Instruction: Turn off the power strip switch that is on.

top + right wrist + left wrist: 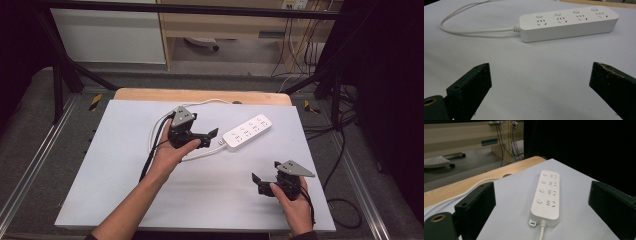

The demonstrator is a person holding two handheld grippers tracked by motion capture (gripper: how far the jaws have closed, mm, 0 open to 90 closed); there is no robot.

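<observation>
Left tongs (212,137) agape beside power strip (247,132), right tongs (265,177) low

High view looks down; both gripper views, low and close, share the power strip (247,132).

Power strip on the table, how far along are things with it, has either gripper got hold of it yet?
Nothing looks done yet: the power strip lies flat on the white table, untouched, cord looped behind it. In hand: the left gripper is open just short of its cord end, lined up along it. The right gripper is open, nearer the person, holding nothing. Grasping or pressing anything is all still left.
</observation>
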